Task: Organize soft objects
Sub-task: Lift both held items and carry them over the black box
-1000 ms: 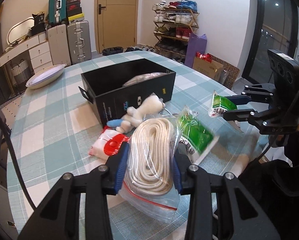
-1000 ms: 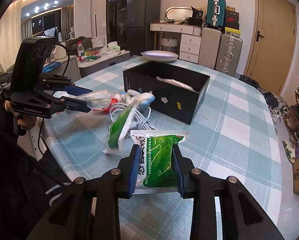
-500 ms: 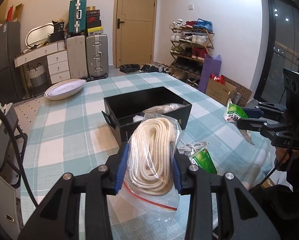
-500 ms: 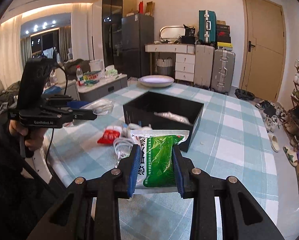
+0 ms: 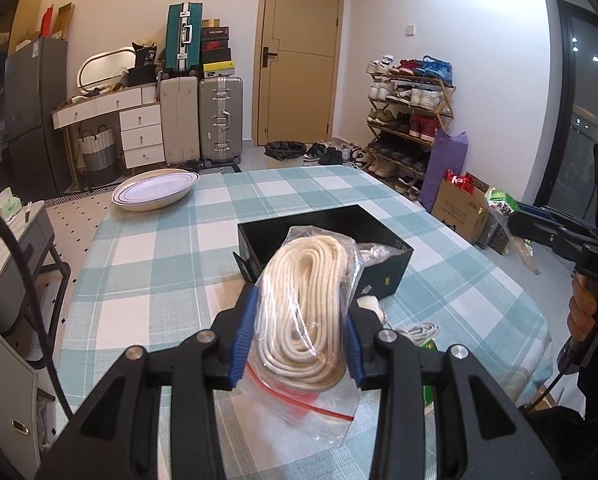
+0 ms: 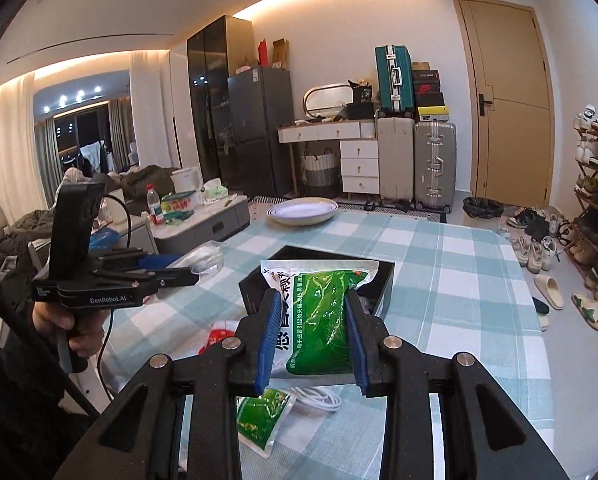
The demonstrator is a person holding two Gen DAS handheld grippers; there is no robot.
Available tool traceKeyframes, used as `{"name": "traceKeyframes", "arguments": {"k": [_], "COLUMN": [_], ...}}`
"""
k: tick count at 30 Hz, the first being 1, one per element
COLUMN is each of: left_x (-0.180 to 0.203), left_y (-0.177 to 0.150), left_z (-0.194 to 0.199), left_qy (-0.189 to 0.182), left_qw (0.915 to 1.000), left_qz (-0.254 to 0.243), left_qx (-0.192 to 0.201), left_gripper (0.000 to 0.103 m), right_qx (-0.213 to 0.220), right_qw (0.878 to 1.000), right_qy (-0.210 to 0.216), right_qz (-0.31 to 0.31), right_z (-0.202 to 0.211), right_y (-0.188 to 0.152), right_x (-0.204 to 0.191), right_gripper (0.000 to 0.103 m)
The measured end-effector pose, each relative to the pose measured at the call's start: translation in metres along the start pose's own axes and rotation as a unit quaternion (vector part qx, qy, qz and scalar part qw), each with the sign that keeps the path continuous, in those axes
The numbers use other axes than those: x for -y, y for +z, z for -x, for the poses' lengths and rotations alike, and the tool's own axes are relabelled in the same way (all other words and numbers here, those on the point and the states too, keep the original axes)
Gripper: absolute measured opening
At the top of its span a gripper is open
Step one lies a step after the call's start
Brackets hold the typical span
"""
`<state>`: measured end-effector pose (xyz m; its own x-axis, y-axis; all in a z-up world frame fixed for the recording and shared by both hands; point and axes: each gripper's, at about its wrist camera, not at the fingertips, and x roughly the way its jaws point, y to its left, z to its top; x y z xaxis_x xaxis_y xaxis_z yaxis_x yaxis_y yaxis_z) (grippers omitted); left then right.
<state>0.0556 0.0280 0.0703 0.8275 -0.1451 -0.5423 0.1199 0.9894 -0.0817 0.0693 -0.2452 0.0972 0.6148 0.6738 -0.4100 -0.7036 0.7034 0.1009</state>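
My left gripper (image 5: pixel 299 320) is shut on a clear zip bag of coiled white rope (image 5: pixel 305 312) and holds it in the air in front of the black box (image 5: pixel 395 254). My right gripper (image 6: pixel 311 322) is shut on a green and white packet (image 6: pixel 319 312), raised just before the same black box (image 6: pixel 383 292). The box holds a clear bag with something white (image 5: pixel 373 249). In the right wrist view the left gripper (image 6: pixel 179 270) shows at the left with the bag's end (image 6: pixel 205 258). In the left wrist view the right gripper (image 5: pixel 517 222) shows at the right edge.
On the checked tablecloth (image 6: pixel 459 280) below lie a second green packet (image 6: pixel 259 420), a white cable (image 6: pixel 319 398) and a red and white bag (image 6: pixel 219 336). A white oval dish (image 5: pixel 155 190) sits at the far end. Suitcases, drawers and a shoe rack stand beyond.
Both grippers have risen from the table with their loads. The rope bag and the green packet now hang higher, in front of the black box; the pile below has dropped out of view.
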Motion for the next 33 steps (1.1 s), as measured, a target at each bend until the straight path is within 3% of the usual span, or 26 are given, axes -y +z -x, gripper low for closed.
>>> {"name": "traceKeyframes", "arguments": {"k": [17,33], "left_x": [-0.004,-0.002], "left_y": [0.029,0.042], "left_z": [-0.024,-0.062], "left_qy": [0.019,0.034], "left_qw": [0.9995,0.9991], "left_qz": [0.024,0.023], "left_qx": [0.011,0.006], "left_gripper": [0.038,0.038], "right_qx": [0.019,-0.005], "right_qw": [0.999,0.998], "right_qy": [-0.007,0.001], "right_qz": [-0.044,-0.063], "right_z": [-0.023,-0.066], "right_y": [0.031,0.045], "right_x": [0.011,0.025], "right_gripper": [0.031,0.031]}}
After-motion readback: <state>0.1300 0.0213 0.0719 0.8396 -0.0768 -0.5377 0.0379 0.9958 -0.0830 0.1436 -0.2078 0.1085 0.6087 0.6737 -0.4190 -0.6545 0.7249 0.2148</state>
